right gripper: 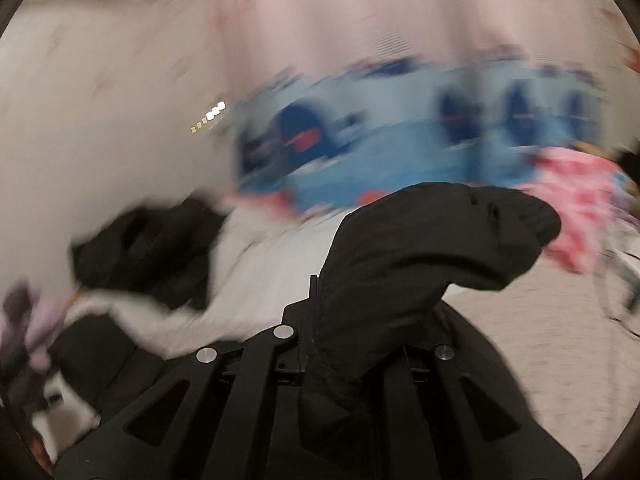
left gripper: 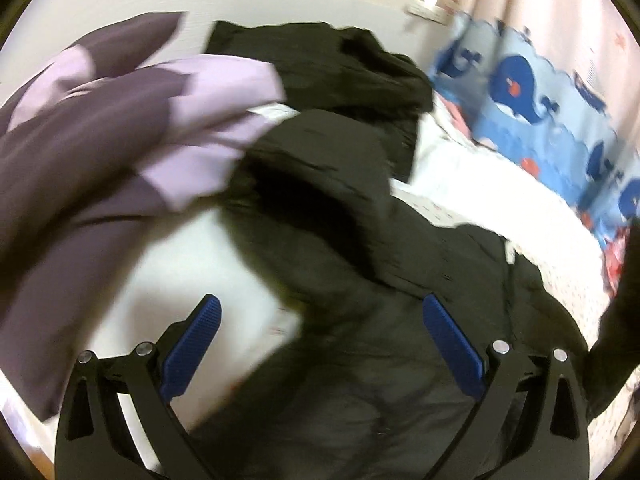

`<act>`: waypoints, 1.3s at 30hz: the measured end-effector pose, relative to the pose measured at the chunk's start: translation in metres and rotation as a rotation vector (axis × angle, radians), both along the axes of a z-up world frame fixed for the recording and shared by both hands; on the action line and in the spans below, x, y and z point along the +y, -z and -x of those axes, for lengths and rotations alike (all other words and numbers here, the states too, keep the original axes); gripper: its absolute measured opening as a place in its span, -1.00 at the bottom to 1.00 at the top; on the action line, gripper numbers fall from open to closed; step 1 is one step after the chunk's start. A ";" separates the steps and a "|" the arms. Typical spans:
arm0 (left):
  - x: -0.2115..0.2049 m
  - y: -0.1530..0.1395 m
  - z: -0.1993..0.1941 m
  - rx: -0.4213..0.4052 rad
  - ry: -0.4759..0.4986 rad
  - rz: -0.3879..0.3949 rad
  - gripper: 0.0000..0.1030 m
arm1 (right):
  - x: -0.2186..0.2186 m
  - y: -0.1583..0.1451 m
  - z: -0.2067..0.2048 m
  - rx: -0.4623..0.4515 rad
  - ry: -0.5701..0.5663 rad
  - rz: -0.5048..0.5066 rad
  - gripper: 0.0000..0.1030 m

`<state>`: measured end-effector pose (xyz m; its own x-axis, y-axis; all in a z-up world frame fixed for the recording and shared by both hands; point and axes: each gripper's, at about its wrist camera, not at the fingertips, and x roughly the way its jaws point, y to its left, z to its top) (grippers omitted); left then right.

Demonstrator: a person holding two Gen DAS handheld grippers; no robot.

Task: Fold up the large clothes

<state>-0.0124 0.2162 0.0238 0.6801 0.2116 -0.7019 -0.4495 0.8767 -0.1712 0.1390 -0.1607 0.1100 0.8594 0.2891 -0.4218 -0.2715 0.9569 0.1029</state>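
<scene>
White bed (left gripper: pixel 460 184), whale bumper (left gripper: pixel 532 92) far right, purple garment (left gripper: pixel 100 160) left. Black jacket (left gripper: pixel 340 240) crumpled; left gripper (left gripper: pixel 320 344) spread above it, right gripper (right gripper: pixel 316 296) pinching jacket.

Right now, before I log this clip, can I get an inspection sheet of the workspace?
Surface: bed with white sheet, mostly covered by clothing.
Job's things: black jacket spread over the sheet; one part of it, possibly a sleeve, is lifted off the bed.
Clutter: purple and lilac garment beside the jacket; pink patterned cloth at the far edge.
Grippers: left gripper open above the jacket, holding nothing; right gripper shut on the sleeve.
Cables: nothing seen.
Surroundings: blue whale-print bumper along the bed, pale curtain behind. Right view is heavily blurred.
</scene>
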 end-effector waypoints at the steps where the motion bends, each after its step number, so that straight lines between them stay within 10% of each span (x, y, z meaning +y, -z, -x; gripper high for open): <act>1: 0.005 -0.001 0.001 -0.002 -0.007 0.001 0.88 | 0.031 0.017 -0.002 0.026 -0.045 0.037 -0.91; 6: 0.027 0.000 0.012 -0.003 -0.024 -0.001 0.88 | 0.165 0.145 -0.016 0.287 -0.241 0.264 -0.85; 10: 0.031 0.001 0.014 -0.001 -0.011 0.017 0.88 | 0.192 0.180 -0.013 0.395 -0.303 0.343 0.13; 13: 0.031 0.002 0.013 -0.001 0.006 0.020 0.88 | 0.188 0.154 0.002 0.376 -0.425 0.180 0.76; 18: 0.025 0.004 0.009 0.005 0.021 0.032 0.88 | 0.177 0.135 0.004 0.345 -0.486 0.020 0.86; 22: 0.023 0.004 0.008 0.001 0.021 0.010 0.88 | 0.179 0.178 -0.023 0.652 -0.441 0.064 0.82; 26: 0.014 0.000 0.007 -0.010 0.051 -0.055 0.88 | 0.119 0.124 0.013 0.434 -0.440 -0.139 0.80; 31: -0.015 -0.003 0.000 -0.028 0.136 -0.156 0.88 | 0.008 0.099 0.053 0.214 -0.037 -0.068 0.86; 35: -0.050 -0.005 -0.009 -0.038 0.211 -0.274 0.88 | -0.054 0.174 0.038 0.578 0.122 -0.012 0.86; 39: -0.087 -0.005 -0.038 0.007 0.341 -0.472 0.88 | -0.091 0.175 0.074 0.541 0.103 -0.142 0.86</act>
